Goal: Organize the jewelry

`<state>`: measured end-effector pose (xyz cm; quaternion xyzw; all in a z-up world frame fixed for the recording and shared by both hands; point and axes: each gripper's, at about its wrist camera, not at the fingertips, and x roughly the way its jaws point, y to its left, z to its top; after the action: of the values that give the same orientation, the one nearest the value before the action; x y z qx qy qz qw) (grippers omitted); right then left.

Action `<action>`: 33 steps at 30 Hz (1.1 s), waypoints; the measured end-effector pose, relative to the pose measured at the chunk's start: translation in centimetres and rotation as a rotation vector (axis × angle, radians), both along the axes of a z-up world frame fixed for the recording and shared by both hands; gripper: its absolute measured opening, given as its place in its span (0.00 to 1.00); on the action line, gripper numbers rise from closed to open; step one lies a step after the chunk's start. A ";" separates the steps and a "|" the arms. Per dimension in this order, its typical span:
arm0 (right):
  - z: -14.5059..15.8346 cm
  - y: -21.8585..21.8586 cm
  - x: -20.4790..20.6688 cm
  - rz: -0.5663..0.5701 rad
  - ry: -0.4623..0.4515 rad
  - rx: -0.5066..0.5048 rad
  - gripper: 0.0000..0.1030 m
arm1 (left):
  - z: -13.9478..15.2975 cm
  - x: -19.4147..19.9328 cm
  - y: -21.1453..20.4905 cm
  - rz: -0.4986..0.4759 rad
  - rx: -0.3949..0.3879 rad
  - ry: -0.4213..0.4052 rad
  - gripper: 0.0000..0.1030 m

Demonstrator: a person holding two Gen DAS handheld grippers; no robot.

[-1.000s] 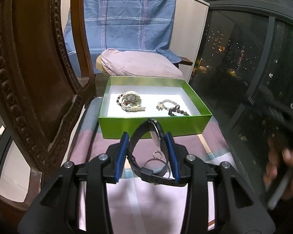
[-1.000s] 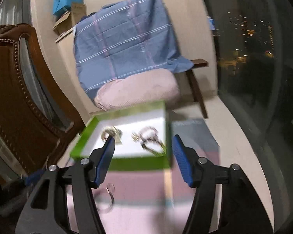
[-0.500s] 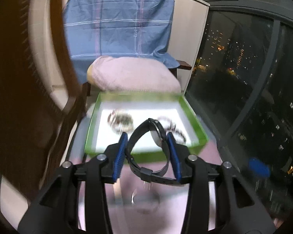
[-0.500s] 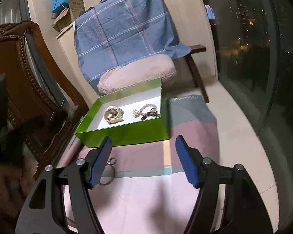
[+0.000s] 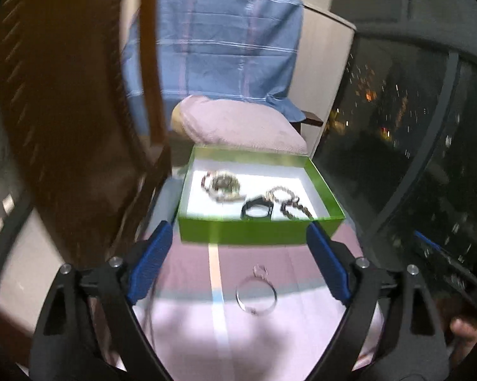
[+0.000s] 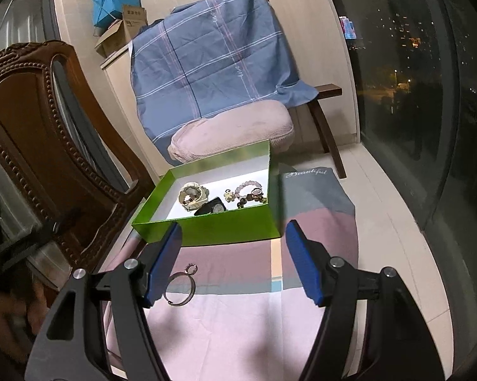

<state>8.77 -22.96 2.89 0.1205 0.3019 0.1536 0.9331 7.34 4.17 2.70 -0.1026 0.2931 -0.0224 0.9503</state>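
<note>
A green box (image 5: 257,235) (image 6: 206,230) with a white floor stands on a pink and grey striped cloth. Inside lie a pale bracelet (image 5: 222,185) (image 6: 192,195), a beaded bracelet (image 5: 286,201) (image 6: 249,193) and a black watch (image 5: 257,209) (image 6: 211,208) between them. My left gripper (image 5: 238,247) hangs in front of the box, its jaws opening wide with nothing between them. My right gripper (image 6: 233,244) is open and empty too. A thin silver bangle (image 5: 255,295) (image 6: 179,287) and a small ring (image 5: 260,270) (image 6: 190,268) lie on the cloth before the box.
A carved wooden chair back (image 5: 63,111) (image 6: 38,146) rises close on the left. Behind the box sits a pink cushion (image 6: 232,133) under a blue plaid sheet (image 6: 213,60). A dark window (image 6: 413,79) runs along the right. A person's hand (image 5: 463,330) shows at the lower right.
The left gripper, shut on the black watch, carried it over the box and let go; the watch now lies in the box. The right gripper's view has steadied and pulled back slightly.
</note>
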 end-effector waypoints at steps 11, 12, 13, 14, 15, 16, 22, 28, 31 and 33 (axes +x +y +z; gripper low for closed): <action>-0.5 1.7 -0.2 0.014 -0.003 -0.067 0.65 | -4.1 -0.4 -1.6 -0.039 0.106 0.067 0.83; -0.6 1.8 -0.3 0.014 -0.003 -0.070 0.65 | -3.9 -0.5 -1.8 -0.041 0.109 0.061 0.83; -0.6 2.0 -0.3 0.014 -0.004 -0.074 0.65 | -3.7 -0.5 -2.0 -0.045 0.112 0.057 0.83; -0.6 2.2 -0.3 0.017 -0.005 -0.080 0.65 | -3.7 -0.5 -2.1 -0.050 0.112 0.057 0.83; -0.6 2.2 -0.3 0.019 -0.005 -0.083 0.65 | -3.8 -0.5 -2.1 -0.055 0.114 0.059 0.83; -0.7 2.2 -0.3 0.019 -0.004 -0.085 0.65 | -3.9 -0.4 -2.2 -0.056 0.118 0.063 0.83; -0.6 2.0 -0.3 0.016 -0.003 -0.080 0.65 | -4.4 0.1 -2.7 -0.070 0.122 0.081 0.82; -0.6 1.9 -0.4 0.019 -0.001 -0.081 0.65 | -4.7 0.4 -3.2 -0.079 0.128 0.085 0.82; -0.7 1.9 -0.3 0.016 0.000 -0.082 0.65 | -5.1 0.6 -3.5 -0.087 0.130 0.096 0.82; -0.8 1.9 -0.3 0.017 0.005 -0.080 0.65 | -5.5 0.8 -3.7 -0.093 0.135 0.105 0.82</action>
<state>8.50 -21.11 2.13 0.0807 0.3114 0.1490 0.9351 8.11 0.45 -2.78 -0.0258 0.3477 -0.0412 0.9364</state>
